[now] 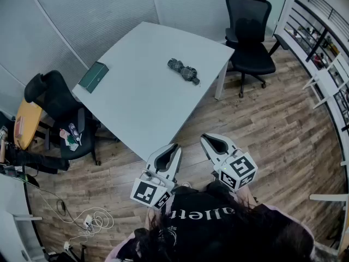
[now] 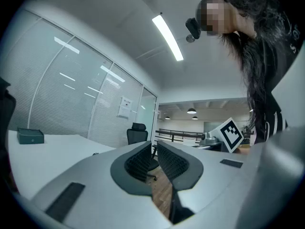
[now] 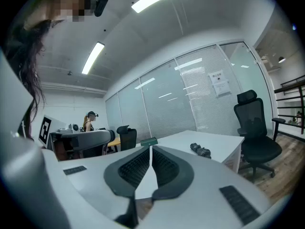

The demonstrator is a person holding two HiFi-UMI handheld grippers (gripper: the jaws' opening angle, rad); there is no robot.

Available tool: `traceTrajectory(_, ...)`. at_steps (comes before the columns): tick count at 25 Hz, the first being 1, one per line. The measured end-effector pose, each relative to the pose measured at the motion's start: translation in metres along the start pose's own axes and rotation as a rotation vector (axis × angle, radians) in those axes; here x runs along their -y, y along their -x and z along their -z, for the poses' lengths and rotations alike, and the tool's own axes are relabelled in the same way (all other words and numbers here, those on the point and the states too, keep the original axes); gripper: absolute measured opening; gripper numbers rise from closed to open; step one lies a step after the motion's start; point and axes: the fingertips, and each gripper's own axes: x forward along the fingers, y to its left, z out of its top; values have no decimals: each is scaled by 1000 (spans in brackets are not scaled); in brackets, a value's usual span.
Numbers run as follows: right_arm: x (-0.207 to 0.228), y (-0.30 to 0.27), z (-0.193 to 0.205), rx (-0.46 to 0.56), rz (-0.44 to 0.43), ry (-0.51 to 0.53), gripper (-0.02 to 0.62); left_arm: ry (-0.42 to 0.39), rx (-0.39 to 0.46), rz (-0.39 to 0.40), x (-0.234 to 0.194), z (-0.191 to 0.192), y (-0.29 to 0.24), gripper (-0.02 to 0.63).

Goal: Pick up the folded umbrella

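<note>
Left gripper [image 1: 173, 149]: held level in front of the person's body, just short of the table's near corner. Its jaws are drawn together with nothing between them.
Right gripper [image 1: 210, 141]: beside the left one, tipped slightly down, jaws closed on nothing. Judged risk: reaching the umbrella with the jaws closed like this would shove it instead of gripping it.
Gripper build: smooth pale grey shells, and dark ribbed pads [image 3: 136, 168] that curve in to meet at the tips.
Table [image 1: 147, 97]: a white, smooth, matte top with rounded corners on a white leg. Judged risk: the slick top offers little friction, so a sideways nudge would probably slide the umbrella away.
Green box [image 1: 94, 76]: flat, dark and rectangular, near the left edge, well apart from the umbrella and unlikely to interfere.
Folded umbrella [image 1: 184, 71]: lies flat on the far half of the table, towards the right edge, well away from both grippers and untouched. It is a short dark bundle, lumpy with gathered fabric folds, soft-looking rather than rigid.
Umbrella risk: a pinch on loose fabric alone may let the canopy sag or the bundle slip out, and a push towards the right edge could roll it onto the floor.
Office chair [image 1: 250, 31]: black mesh back and padded seat, beyond the table's far right corner, close enough to catch an over-extended reach.
</note>
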Motion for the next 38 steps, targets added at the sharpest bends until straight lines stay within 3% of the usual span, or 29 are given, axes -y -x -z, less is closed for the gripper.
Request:
traceTrajectory(14,57,29,-1,-30,-30,-3,32,13,4,-45,33,9,-53,55)
traceTrajectory(26,119,68,3,-85,-101,9,32,30,22,-96,85,24,-113,55)
traceTrajectory(38,130,59,18,-114,-171,-44,32,29,-31,-149,88,34,-125,54)
